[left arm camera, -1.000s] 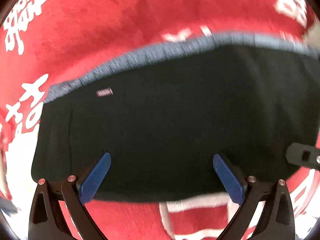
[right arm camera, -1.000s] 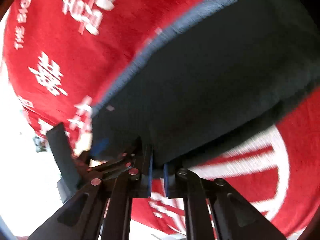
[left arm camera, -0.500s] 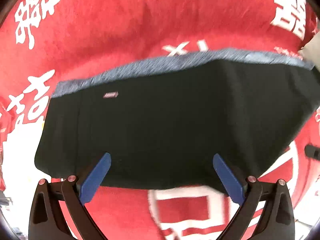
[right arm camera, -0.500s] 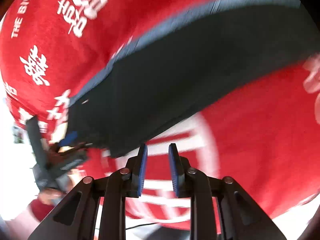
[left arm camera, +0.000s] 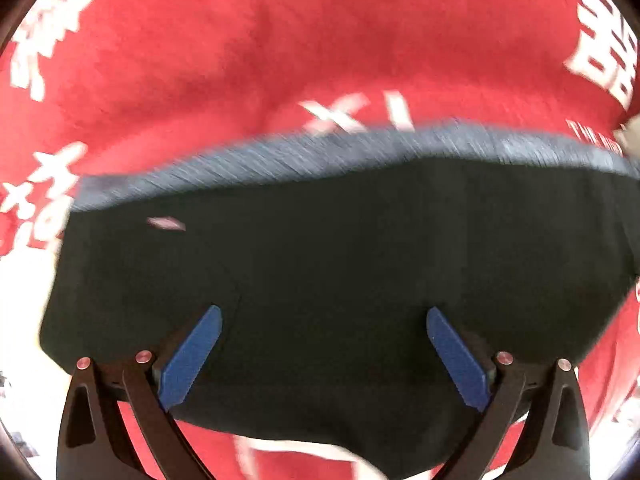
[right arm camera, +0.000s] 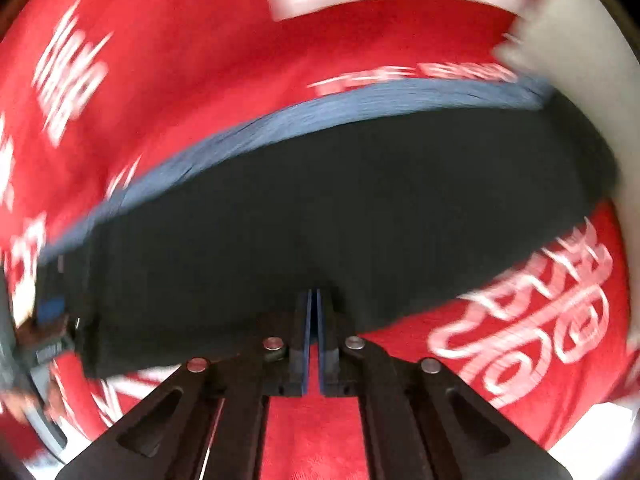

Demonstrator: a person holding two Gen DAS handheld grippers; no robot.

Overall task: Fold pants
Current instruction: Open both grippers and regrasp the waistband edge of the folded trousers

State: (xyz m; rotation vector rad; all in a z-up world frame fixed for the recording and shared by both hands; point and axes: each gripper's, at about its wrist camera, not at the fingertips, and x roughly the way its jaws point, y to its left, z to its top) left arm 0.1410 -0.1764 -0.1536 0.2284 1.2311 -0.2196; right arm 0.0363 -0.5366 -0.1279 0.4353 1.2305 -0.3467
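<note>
One pair of pants [left arm camera: 340, 280] is seen, one red cloth [left arm camera: 240, 60], and two grippers [left arm camera: 320, 344] [right arm camera: 314, 312].

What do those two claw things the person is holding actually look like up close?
Both look alike. The left gripper has black skeletal finger frames with cut-out slots and small silver rivets, ending in flat blue pads. The right gripper has the same black slotted frames, silver rivets and blue pad faces. No hands or sleeves can be made out, nor any markings.

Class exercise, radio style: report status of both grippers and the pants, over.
Left gripper open above pants. Right gripper shut at the pants' near edge; hold unclear. Pants folded on red cloth. Nothing blocking.
</note>
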